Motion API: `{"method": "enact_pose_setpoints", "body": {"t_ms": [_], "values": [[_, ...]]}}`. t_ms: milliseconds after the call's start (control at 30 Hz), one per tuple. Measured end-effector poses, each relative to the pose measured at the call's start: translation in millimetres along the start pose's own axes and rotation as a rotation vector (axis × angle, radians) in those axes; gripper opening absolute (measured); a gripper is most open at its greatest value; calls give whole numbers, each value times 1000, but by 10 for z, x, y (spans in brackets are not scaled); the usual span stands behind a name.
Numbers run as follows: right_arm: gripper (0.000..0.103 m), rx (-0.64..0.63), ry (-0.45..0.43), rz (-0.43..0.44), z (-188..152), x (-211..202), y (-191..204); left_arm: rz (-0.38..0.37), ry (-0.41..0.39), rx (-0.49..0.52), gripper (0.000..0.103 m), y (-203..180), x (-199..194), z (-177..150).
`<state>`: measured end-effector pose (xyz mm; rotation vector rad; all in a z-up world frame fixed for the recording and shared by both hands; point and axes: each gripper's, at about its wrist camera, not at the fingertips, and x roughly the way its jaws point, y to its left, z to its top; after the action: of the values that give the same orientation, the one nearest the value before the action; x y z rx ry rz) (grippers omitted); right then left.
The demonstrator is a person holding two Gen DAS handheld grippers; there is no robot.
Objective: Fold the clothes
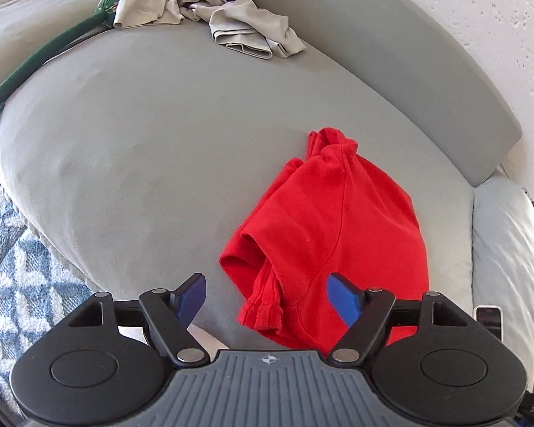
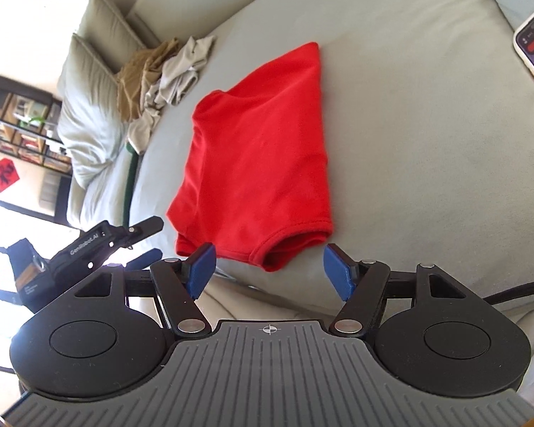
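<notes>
Red shirt (image 1: 334, 227) folded on the grey sofa cushion (image 1: 142, 149).
Left gripper (image 1: 267, 299) and right gripper (image 2: 268, 270) both gape empty beside its near edge; "GenRobot.AI" reads on the left gripper's side.

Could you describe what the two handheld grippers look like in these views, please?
Both match: the left gripper and right gripper each have blue pads on black linkage arms with silver pivot pins, two round black housings and a grey ribbed centre plate bearing a small crosshair mark. Seen from the right wrist, the left gripper's black body carries white GenRobot.AI lettering.
</notes>
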<state>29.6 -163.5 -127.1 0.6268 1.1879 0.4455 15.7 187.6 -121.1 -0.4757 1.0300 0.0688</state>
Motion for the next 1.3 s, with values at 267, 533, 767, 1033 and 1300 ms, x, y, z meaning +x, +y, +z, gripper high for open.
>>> {"method": "enact_pose_setpoints", "body": {"t_ms": [267, 533, 767, 1033, 1300], "values": [[69, 8, -16, -7, 45, 23, -14, -8, 29, -42, 77, -85, 261, -87], [69, 19, -17, -13, 63, 38, -66, -133, 78, -119, 51, 18, 368, -74], [69, 51, -40, 1, 66, -13, -182, -162, 101, -157, 65, 42, 415, -44], [67, 66, -110, 41, 111, -44, -282, -203, 55, -95, 42, -147, 396, -28], [62, 97, -112, 39, 551, 344, -550, -151, 45, -59, 41, -129, 423, -44]]}}
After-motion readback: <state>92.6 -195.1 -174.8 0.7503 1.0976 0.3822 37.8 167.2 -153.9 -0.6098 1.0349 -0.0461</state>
